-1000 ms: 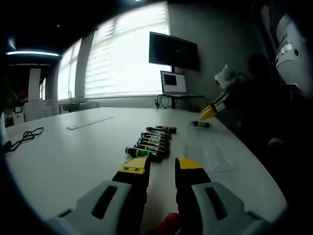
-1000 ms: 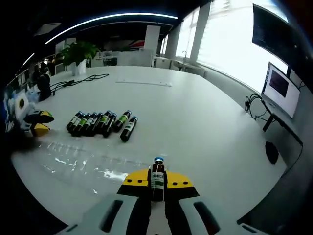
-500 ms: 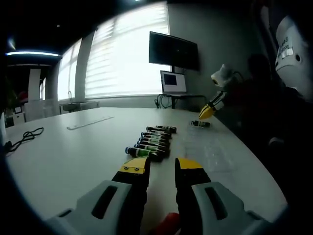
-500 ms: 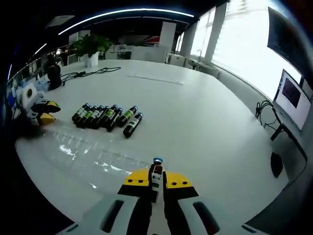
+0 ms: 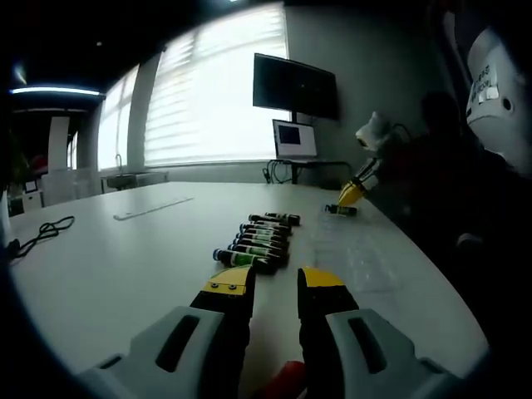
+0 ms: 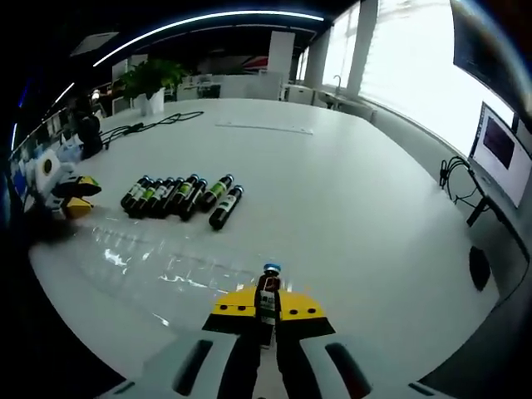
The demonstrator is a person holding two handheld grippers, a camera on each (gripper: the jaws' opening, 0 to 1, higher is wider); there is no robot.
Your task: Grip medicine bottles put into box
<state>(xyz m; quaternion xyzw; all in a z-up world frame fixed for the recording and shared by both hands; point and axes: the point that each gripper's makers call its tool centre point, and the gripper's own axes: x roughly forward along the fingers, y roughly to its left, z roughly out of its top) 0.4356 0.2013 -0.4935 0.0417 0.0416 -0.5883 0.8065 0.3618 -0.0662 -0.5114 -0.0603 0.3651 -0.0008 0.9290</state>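
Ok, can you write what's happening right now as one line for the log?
right gripper: shut on medicine bottle | left gripper: open, nothing between jaws | row of bottles: lying on white table

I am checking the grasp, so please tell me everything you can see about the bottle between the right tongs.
The bottle is a small dark vial, glass by its look, with a blue cap at the far end and a pale label with green print around its body. It lies along the right tongs, cap pointing forward, pinched between their yellow tips, which are shut on its body. Whether it touches the white table cannot be told. In the left gripper view it appears as a small dark shape under the yellow tips.
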